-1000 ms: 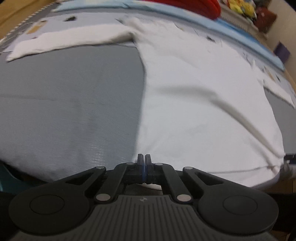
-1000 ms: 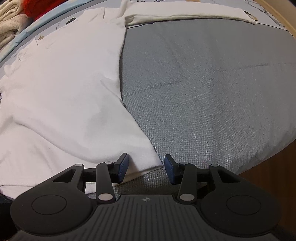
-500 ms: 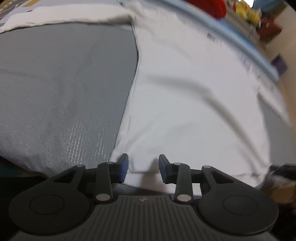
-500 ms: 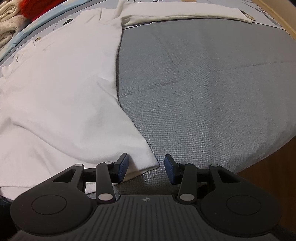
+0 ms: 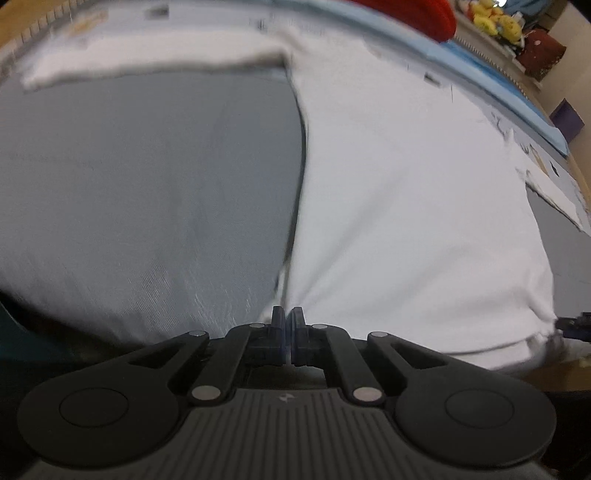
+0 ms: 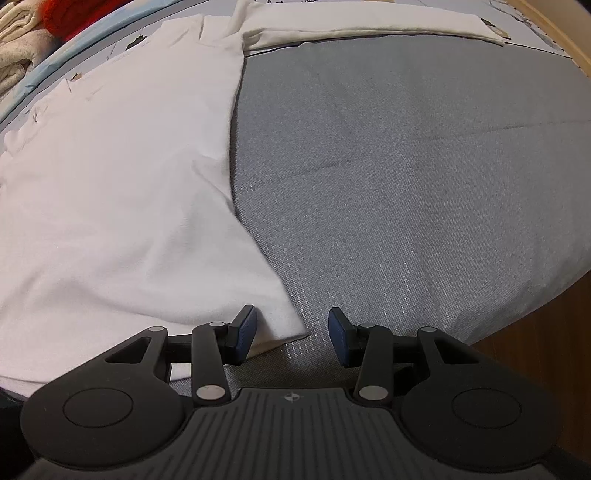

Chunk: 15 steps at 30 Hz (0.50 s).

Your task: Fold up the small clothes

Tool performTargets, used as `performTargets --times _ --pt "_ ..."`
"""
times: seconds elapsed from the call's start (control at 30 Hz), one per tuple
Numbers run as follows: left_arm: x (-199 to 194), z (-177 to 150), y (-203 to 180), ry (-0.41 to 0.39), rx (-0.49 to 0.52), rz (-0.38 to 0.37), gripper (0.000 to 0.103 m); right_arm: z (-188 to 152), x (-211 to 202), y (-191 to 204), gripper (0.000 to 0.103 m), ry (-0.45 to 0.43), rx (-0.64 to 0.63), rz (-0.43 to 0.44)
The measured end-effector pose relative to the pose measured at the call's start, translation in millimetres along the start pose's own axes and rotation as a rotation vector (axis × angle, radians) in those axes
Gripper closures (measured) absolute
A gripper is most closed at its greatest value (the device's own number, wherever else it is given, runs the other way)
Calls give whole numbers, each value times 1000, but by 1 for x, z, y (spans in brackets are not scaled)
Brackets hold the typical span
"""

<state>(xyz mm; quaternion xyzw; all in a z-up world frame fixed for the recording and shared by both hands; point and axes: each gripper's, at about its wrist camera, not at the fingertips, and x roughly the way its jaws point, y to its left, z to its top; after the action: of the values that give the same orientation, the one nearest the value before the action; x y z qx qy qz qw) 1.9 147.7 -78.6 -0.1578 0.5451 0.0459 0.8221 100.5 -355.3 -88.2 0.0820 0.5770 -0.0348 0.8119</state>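
A: Lying flat, the white shirt [image 5: 406,192] fills the frame's right half on the grey desk [image 5: 147,177].

B: Step?

A: Hem pickup. Left gripper [image 5: 287,325] pinches one corner; right gripper [image 6: 291,328] gapes, empty, straddling the other. It probably must close.

Left tongs [image 5: 287,321] pinched together, right tongs [image 6: 291,328] gaping, both angled steeply downward.

The white shirt [image 5: 406,192] lay flat and spread out on the right of the left picture. One long sleeve [image 6: 369,26] stretched across the top.
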Motion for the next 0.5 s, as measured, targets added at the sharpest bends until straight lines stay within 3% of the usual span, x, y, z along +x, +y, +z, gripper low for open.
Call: performTargets --times 0.1,0.17,0.23,0.3,0.37,0.4,0.47,0.5 --pt "0 5 6 -18 -65 2 91 1 1 1 58 5 -3 -6" --pt "-4 9 11 -51 -112 -14 62 2 1 1 58 6 -6 -9" --pt "-3 14 13 -65 -136 -12 58 1 1 2 59 5 -9 -8" --pt "3 15 11 -45 -143 -17 58 1 2 1 62 10 -14 -5" --pt "11 15 9 -15 -139 -9 59 1 4 0 77 14 -16 14" --pt "15 13 8 0 -129 0 61 1 4 1 89 17 -18 27" --pt "18 14 6 11 -106 8 94 1 2 1 100 9 -25 42" --pt "15 14 6 -1 -97 12 98 0 -1 0 100 -8 -22 51"
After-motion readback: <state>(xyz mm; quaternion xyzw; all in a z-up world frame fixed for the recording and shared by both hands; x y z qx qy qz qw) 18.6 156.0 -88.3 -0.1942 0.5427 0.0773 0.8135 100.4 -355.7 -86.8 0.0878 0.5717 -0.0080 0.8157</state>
